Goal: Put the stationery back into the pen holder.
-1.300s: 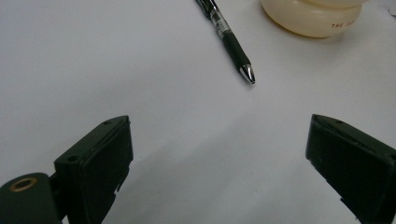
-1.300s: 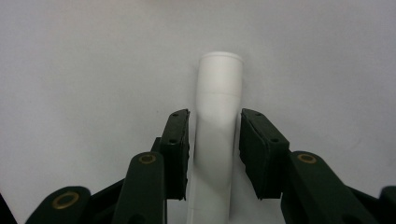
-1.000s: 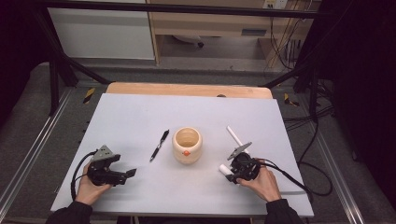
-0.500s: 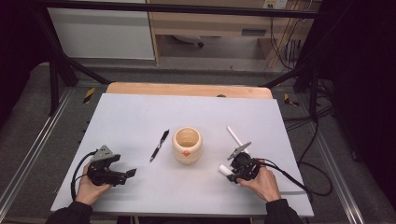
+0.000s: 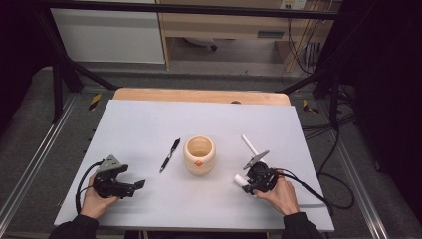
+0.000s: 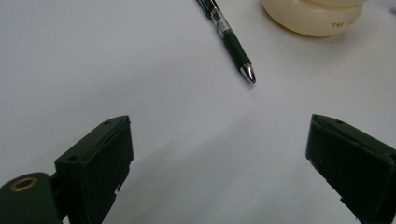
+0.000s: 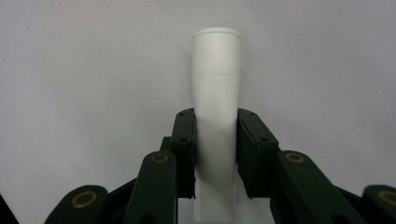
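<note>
High view: a person works two hand-held grippers over a pale grey table (image 5: 149, 124). The right gripper (image 5: 247, 182) has its two black pads (image 7: 186, 149) pressed against the sides of a white marker (image 7: 215, 121). Its jaws have just been closing, with the marker between them. In the right gripper view the marker stands up out of the pads, its capped end uppermost and a thin seam ringing the barrel below the cap; no printing can be read on it. In the high view its short white end juts from the gripper toward the cup, near the table's front right, while the rest runs back past the grey plate.

The left gripper (image 5: 133, 185) rests at the front left with its jaws spread wide and nothing between them. Ahead of it lies a black pen (image 6: 229, 39), silver tip nearest. Just beside the pen stands a cream cup (image 5: 199, 154) bearing a small orange mark; red lettering on its base begins "THE" and is otherwise illegible.
</note>
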`<state>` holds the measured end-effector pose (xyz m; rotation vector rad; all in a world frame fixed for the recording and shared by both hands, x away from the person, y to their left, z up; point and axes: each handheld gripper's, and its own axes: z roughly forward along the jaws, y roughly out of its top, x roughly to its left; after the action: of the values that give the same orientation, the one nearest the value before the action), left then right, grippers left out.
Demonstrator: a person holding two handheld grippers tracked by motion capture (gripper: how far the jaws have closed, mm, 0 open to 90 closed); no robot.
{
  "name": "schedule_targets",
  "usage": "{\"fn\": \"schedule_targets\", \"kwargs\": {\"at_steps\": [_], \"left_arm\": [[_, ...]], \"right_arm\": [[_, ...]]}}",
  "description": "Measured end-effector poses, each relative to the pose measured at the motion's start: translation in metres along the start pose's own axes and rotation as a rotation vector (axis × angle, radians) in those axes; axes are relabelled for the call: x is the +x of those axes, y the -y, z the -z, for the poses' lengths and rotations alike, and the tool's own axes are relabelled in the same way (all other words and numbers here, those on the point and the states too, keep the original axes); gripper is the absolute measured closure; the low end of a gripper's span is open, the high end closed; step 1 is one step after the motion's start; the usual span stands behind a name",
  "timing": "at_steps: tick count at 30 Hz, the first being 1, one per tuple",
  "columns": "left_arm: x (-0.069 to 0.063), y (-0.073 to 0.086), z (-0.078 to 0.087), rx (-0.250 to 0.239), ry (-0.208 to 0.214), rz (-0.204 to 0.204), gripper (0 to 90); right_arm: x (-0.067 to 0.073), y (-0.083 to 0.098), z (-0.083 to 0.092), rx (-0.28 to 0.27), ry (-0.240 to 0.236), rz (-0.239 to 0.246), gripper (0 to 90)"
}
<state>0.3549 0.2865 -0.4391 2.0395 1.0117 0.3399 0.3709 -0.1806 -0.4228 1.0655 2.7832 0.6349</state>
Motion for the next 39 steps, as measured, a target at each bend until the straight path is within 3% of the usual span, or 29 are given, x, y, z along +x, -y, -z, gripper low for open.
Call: {"fn": "schedule_targets", "kwargs": {"at_steps": [20,33,39], "left_arm": [[0.0,0.0,0.0,0.001,-0.001,0.0,7.6],[0.0,0.0,-0.001,0.002,-0.001,0.0,7.6],[0.0,0.0,-0.001,0.002,-0.002,0.001,7.6]], "right_arm": [[-0.001,0.001,0.011,-0.029,0.0,-0.014,70.9],[-0.002,0.001,0.023,-0.083,0.01,-0.022,70.9],[-0.001,-0.003,0.035,-0.148,0.009,-0.023,70.9]]}}
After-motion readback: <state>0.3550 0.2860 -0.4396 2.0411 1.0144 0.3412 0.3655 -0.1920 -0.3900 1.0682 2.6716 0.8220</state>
